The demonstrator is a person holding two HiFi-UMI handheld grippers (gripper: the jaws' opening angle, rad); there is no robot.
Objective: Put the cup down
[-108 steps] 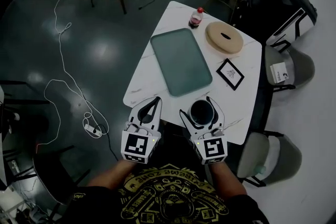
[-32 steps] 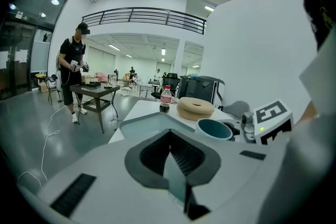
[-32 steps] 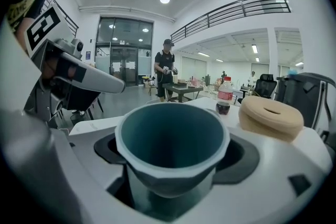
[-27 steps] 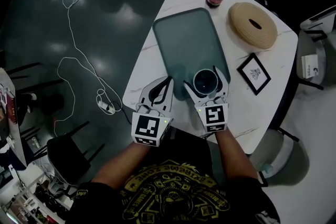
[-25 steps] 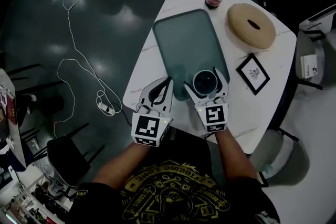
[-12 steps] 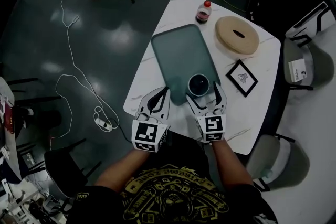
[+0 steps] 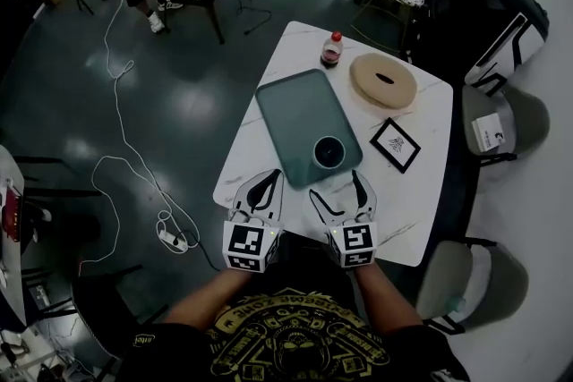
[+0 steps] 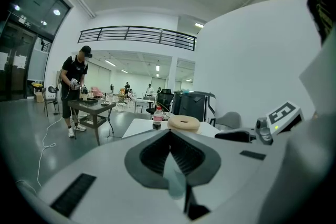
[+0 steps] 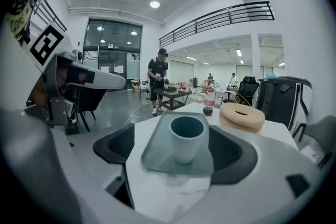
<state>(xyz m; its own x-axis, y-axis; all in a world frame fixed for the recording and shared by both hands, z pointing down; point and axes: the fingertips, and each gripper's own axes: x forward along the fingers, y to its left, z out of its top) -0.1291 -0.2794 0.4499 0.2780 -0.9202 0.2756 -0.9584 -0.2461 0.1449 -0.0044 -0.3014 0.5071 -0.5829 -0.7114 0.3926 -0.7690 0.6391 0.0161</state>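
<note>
Grey-blue, smooth and round-walled, stood as the cup [image 7: 329, 152] upright on the near right corner of the flat, round-cornered tray [image 7: 295, 116], free of the right gripper [image 7: 334, 183], jaws spread wide just near of it. Looked set down and released; called next for a straight retreat without nudging. Showed left gripper [image 7: 269, 179] pinched together, empty.

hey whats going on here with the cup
A person holds a hand-held gripper in each hand at the near edge of a white table. The cup stands upright on the near end of the green tray, with nothing gripping it. The right hand-held gripper is open just short of the cup; the left hand-held gripper is shut and empty.
</note>
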